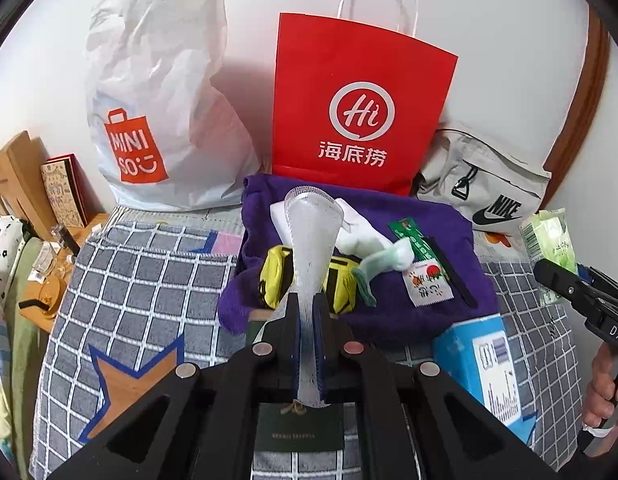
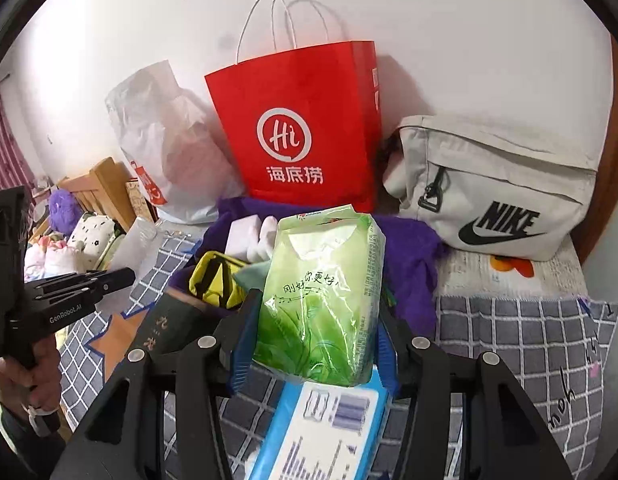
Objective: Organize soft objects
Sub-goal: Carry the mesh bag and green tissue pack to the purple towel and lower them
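Observation:
My left gripper point(image 1: 309, 312) is shut on a thin white sock point(image 1: 311, 236) that stands up between its blue pads, a dark tag hanging from its lower end. My right gripper point(image 2: 315, 320) is shut on a green pack of tissues point(image 2: 325, 296), held above a blue pack point(image 2: 329, 432). Ahead lies a purple cloth point(image 1: 421, 312) carrying a yellow pouch point(image 1: 273, 276), white socks point(image 1: 357, 232) and a small printed sock point(image 1: 429, 284). In the left wrist view the right gripper point(image 1: 557, 276) shows at the right edge with the tissue pack point(image 1: 549, 236).
A red paper bag point(image 1: 361, 100), a white Miniso plastic bag point(image 1: 157, 112) and a grey Nike pouch point(image 2: 497, 192) stand against the wall. A grey checked blanket point(image 1: 141, 288) covers the bed. A wooden shelf point(image 1: 21, 172) with small items is at the left.

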Motion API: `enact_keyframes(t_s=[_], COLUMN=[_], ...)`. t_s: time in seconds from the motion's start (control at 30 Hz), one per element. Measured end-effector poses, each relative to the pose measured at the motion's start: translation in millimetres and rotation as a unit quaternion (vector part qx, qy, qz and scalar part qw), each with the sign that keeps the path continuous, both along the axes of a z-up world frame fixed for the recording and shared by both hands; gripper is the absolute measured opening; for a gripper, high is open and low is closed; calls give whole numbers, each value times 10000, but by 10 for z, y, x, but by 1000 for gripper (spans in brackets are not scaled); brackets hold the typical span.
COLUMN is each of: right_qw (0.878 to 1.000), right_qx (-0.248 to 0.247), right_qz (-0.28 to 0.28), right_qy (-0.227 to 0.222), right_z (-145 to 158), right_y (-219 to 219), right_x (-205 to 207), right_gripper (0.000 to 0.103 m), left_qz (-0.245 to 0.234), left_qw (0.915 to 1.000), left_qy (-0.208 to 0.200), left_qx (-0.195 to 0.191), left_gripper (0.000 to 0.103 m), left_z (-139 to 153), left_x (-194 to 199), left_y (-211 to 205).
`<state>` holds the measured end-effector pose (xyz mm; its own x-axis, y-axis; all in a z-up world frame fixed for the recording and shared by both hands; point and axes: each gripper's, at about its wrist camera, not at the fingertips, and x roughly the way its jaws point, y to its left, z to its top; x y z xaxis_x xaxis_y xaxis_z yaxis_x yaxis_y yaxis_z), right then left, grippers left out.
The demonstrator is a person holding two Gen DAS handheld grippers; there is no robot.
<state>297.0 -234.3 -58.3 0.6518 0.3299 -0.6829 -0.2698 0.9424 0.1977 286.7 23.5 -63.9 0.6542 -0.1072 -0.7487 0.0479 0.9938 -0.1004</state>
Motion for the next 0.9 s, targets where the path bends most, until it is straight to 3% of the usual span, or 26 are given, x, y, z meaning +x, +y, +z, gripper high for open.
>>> enact_keyframes(t_s=[0.47, 0.9], right_qw=[9996, 9965], right_qx=[-93, -58], right_qz=[180, 156], right_qy=[185, 817], right_z=[-160, -702], right_y=[23, -73], right_x=[670, 1043], right_gripper=[50, 51], left_qz=[-10, -142], left_qw=[9999, 9988], left_qy=[165, 424], left_qx=[1, -189], left_gripper=[6, 6], left_z=[-125, -359], left_x=[437, 956], left_y=[-61, -195])
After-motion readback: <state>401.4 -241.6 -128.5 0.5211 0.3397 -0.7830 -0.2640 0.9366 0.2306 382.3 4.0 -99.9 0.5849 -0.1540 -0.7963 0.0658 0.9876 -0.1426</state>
